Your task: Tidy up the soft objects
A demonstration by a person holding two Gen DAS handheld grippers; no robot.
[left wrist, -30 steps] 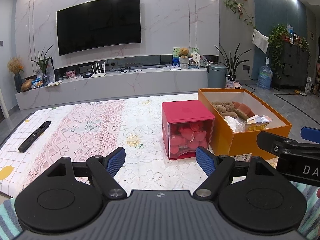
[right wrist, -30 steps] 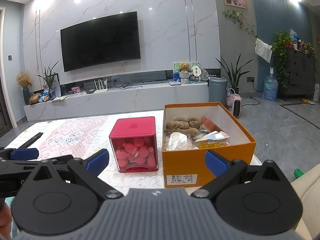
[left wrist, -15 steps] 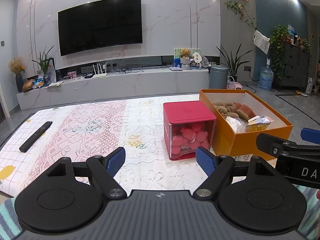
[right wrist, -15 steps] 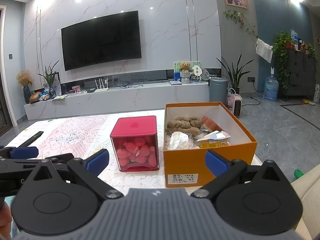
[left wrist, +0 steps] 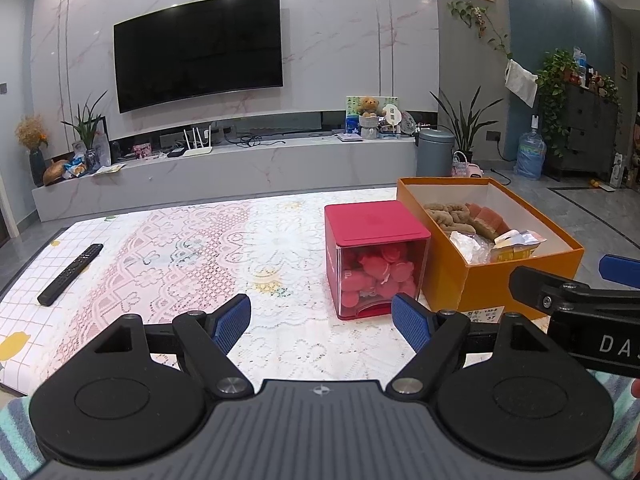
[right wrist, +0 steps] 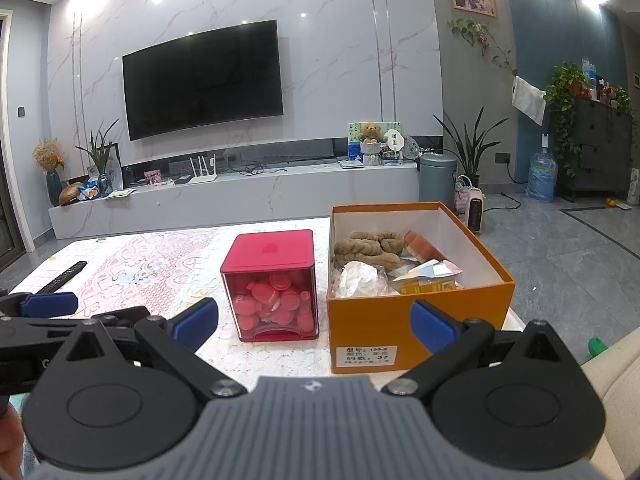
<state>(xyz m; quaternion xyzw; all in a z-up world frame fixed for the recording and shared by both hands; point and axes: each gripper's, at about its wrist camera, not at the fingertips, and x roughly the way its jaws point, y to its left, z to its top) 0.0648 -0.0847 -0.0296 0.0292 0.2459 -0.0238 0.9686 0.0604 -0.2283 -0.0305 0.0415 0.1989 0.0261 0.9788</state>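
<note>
An open orange box [right wrist: 416,320] [left wrist: 480,276] stands on the table's right side. It holds a brown plush [right wrist: 368,246] [left wrist: 448,214], an orange sponge [left wrist: 490,216], a crumpled clear bag [right wrist: 356,276] and a packet. A red-lidded clear cube [right wrist: 274,280] [left wrist: 376,256] full of pink soft pieces stands left of the box. My left gripper [left wrist: 322,320] is open and empty near the table's front edge, short of the cube. My right gripper [right wrist: 314,324] is open and empty in front of the cube and box.
The table [left wrist: 180,248] has a lace floral cloth. A black remote [left wrist: 70,274] lies at its left. A grey floor [right wrist: 580,240] lies right of the table and a beige sofa edge [right wrist: 616,368] is at the right. A TV wall stands far behind.
Both views have shifted very slightly; the cube and box sit a touch nearer. Both grippers stay open and empty.
</note>
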